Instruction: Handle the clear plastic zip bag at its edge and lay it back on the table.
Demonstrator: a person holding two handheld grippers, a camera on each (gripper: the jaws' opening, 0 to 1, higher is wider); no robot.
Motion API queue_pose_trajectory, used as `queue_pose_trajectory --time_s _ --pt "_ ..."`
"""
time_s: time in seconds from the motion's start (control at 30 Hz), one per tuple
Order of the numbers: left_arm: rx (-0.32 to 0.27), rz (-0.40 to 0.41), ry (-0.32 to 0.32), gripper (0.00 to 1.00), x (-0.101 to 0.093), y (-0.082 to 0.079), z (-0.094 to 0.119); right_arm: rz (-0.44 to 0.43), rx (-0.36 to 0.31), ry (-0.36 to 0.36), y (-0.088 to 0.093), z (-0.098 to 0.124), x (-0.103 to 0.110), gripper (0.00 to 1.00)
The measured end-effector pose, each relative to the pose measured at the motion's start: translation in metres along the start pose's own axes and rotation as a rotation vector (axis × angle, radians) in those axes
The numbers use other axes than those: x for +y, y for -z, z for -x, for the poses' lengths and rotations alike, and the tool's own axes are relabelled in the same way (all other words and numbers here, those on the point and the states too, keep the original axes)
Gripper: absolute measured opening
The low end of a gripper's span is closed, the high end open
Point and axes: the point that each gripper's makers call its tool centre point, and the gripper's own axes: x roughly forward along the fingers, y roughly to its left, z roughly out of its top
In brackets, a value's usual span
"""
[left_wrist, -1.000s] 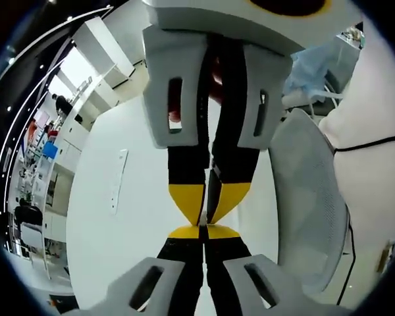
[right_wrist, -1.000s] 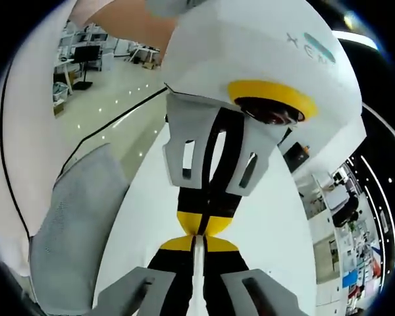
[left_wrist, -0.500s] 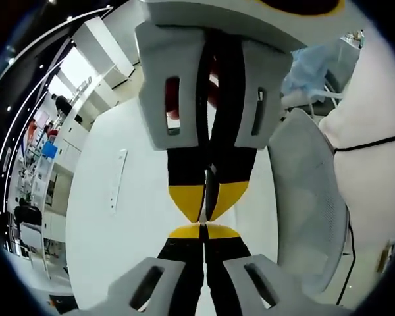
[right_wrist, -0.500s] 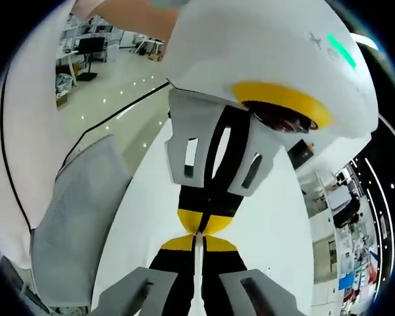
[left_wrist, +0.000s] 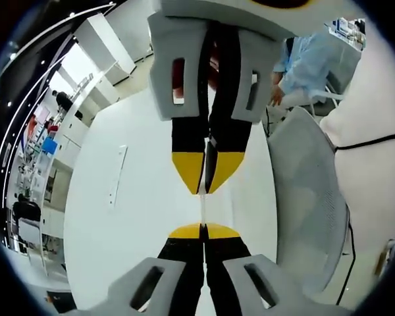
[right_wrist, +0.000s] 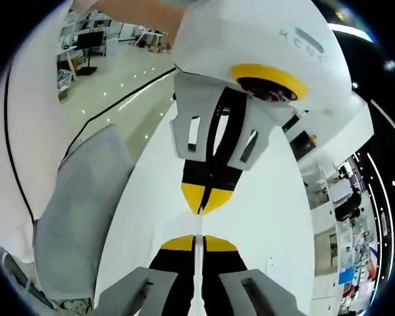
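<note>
Pulled apart since a second ago, tips no longer touching. Bag (left_wrist: 202, 201) stretched taut, edge-on, between them, above the surface (left_wrist: 138, 217). Left hand-held gripper (left_wrist: 202, 232) clamped narrow on one edge; right hand-held gripper (right_wrist: 198, 242) pinching the opposite one. Mid-handling, by the look. Next: lower together, keep tension, then release flat beside the chair (left_wrist: 306, 197).

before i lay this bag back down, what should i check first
1. Left tongs shut on the bag edge: ok.
2. Right tongs shut on its other end: ok.
3. Bag stretched between the two tips, seen edge-on: ok.
4. Bare white table beneath the bag: ok.
5. How low the bag hangs over the table: cannot tell.
6. Grey chair off to the side of the tongs: ok.
</note>
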Motion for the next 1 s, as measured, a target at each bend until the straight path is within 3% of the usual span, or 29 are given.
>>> queue_pose_trajectory --time_s 1.0 --pt "-0.011 0.008 -0.007 0.0 0.003 0.001 0.001 -0.059 0.054 -0.007 0.032 0.021 0.005 0.0"
